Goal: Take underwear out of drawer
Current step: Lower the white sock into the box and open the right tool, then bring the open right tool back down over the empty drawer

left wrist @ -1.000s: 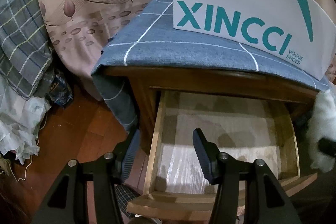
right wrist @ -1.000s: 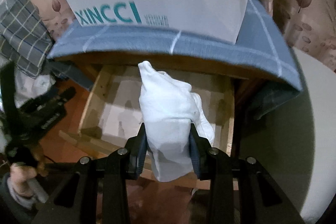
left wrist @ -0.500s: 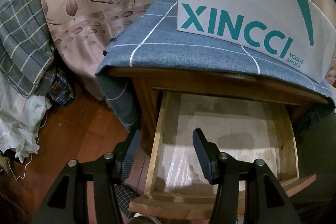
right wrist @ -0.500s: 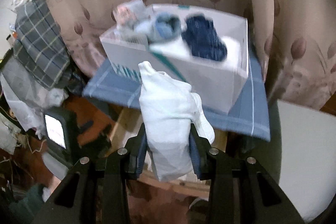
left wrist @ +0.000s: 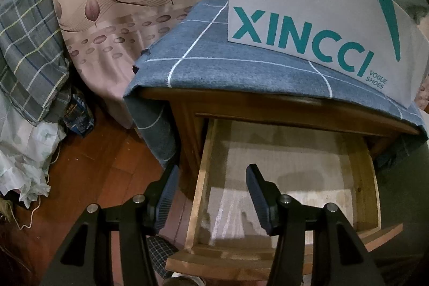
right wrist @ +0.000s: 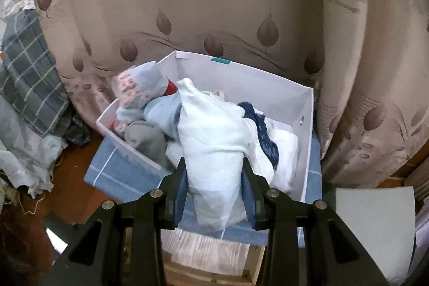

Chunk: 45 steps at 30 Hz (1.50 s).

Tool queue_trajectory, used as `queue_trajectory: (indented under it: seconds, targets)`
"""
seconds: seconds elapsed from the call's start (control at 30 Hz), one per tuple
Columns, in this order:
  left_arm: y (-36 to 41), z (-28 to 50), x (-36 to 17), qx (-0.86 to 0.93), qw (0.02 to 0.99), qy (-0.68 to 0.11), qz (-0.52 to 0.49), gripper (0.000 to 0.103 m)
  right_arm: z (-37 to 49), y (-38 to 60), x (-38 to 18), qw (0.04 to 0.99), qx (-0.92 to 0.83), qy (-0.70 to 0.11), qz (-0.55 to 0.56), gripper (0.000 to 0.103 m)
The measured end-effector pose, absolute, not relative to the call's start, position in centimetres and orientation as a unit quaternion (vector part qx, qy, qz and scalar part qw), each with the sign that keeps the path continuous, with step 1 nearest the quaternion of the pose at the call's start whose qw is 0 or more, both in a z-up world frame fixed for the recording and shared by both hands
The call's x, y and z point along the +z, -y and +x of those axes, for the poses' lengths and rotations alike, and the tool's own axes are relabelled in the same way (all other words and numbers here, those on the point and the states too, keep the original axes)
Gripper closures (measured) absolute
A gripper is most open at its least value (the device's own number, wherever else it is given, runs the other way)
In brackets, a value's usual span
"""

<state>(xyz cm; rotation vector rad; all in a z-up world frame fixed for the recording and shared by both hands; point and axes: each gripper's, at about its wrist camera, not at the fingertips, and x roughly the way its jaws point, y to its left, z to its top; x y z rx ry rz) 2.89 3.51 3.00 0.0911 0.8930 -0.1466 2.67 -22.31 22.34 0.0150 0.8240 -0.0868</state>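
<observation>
My right gripper point(right wrist: 214, 176) is shut on a pale white piece of underwear point(right wrist: 214, 136), which sticks up between the pads, high above the white shoe box point(right wrist: 305, 103). Several folded garments point(right wrist: 139, 87) fill that box. In the left wrist view the wooden drawer point(left wrist: 362, 178) stands pulled out, its lined bottom bare. My left gripper point(left wrist: 211, 186) hangs open over the drawer's left front corner, nothing between its fingers. The box point(left wrist: 308, 18) with teal lettering sits on the blue checked cloth point(left wrist: 214, 63) above the drawer.
A leaf-patterned curtain point(right wrist: 214, 4) hangs behind the nightstand. Checked and white fabrics point(left wrist: 24, 50) pile up at the left on the reddish wood floor point(left wrist: 88, 165). A pale surface point(right wrist: 375, 219) lies at the right.
The right gripper rose with the white underwear from over the drawer to above the shoe box, so the box's inside now shows. The left gripper stayed put.
</observation>
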Motion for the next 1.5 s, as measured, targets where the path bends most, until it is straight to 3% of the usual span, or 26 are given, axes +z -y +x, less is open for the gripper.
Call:
queue_trajectory:
  seconds: [0.57,0.87,1.0,1.13,1.5]
  targets:
    - [-4.0,3.7,2.6,-0.077,0.890,-0.449,0.025,0.050,12.2,23.6,18.9,0.893,-0.111,-0.432,-0.055,0.069]
    - [-3.9,3.8,2.4,-0.078,0.887,-0.455,0.027,0.050,12.5,23.2,18.5,0.894,-0.117,-0.428,-0.058,0.064]
    - [-3.7,3.7,2.5,-0.077,0.887,-0.454,0.026,0.050,11.9,23.6,18.7,0.898,-0.117,-0.423,-0.039,0.059]
    - [-3.3,3.5,2.4,-0.077,0.888,-0.452,0.032,0.049,11.1,23.7,19.3,0.899,-0.124,-0.419,-0.033,0.040]
    - [-2.7,3.2,2.4,-0.076,0.889,-0.449,0.041,0.050,8.2,22.5,22.1,0.911,-0.105,-0.397,-0.040,0.034]
